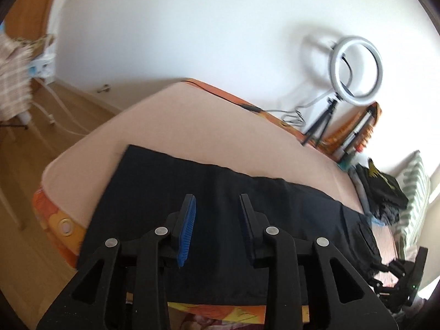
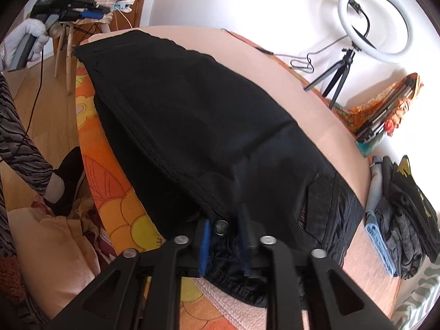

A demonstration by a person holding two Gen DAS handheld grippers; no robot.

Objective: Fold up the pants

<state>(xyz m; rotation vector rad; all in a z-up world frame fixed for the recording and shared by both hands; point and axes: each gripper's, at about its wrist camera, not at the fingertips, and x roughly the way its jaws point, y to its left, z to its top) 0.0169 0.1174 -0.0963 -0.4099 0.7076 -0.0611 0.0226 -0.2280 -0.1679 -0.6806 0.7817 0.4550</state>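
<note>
Black pants (image 2: 198, 115) lie folded lengthwise across a peach-covered bed (image 1: 192, 115), the waistband end nearest our right tongs (image 2: 224, 243) and the hem toward the bed's far corner. We hold the left tongs (image 1: 217, 220) raised above the cloth, their blue pads apart with nothing between them. The right tongs sit low at the waist, jaws slightly parted around the silver button (image 2: 221, 227) and bunched fabric; we cannot tell whether the pads press on it. From the right wrist view, a white-gloved hand (image 2: 24, 41) grips the left tool, whose printed label is too blurred to read. A ring light (image 2: 374, 22) on a small tripod stands against the white wall, and a pile of dark clothes (image 2: 407, 206) rests at the bed's right side.
</note>
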